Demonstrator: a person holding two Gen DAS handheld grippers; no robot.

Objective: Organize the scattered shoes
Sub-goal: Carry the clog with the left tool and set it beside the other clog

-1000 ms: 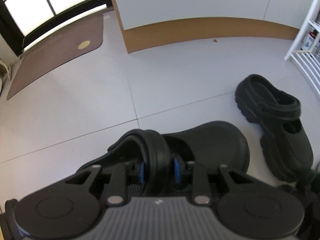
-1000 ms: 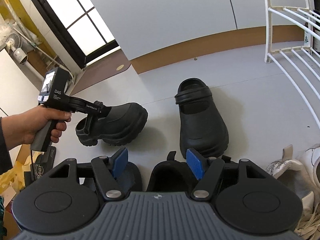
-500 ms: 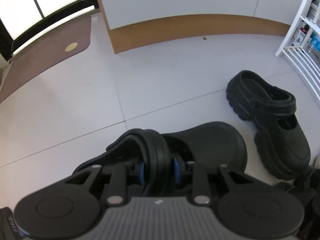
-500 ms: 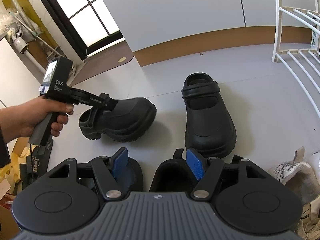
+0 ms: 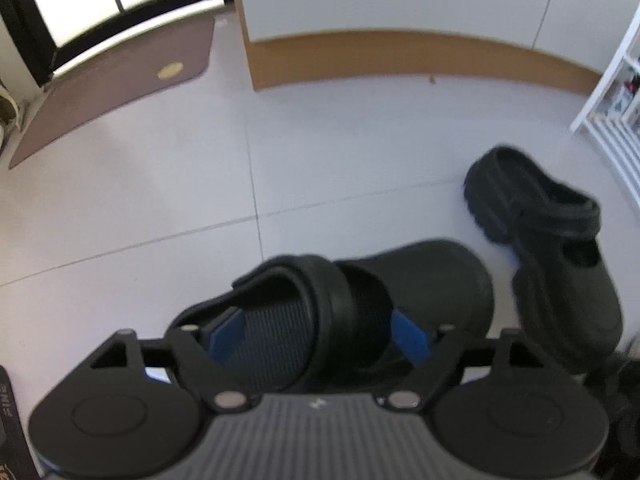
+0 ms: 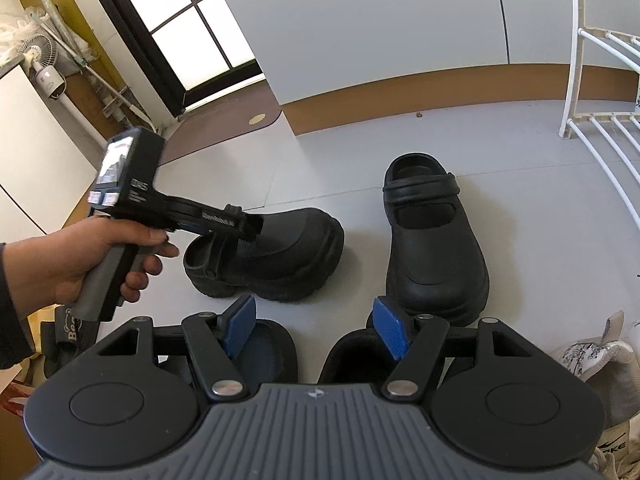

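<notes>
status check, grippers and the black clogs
Left gripper jaws just opened, straddling near clog's strap, clog on floor. Right gripper open, empty. Second clog alongside, apart. Nothing blocking.

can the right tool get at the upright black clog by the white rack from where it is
Probably yes. The right tool is open and empty, and the upright black clog stands just ahead of it on bare floor. The left tool is busy at the other clog, off to the side.

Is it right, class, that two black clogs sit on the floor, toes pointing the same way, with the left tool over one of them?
Not quite. The clog under the left tool lies crosswise, its toe aimed sideways at the other clog, whose toe points toward the camera. The right wrist view shows it. Both are black and rest on the floor.
</notes>
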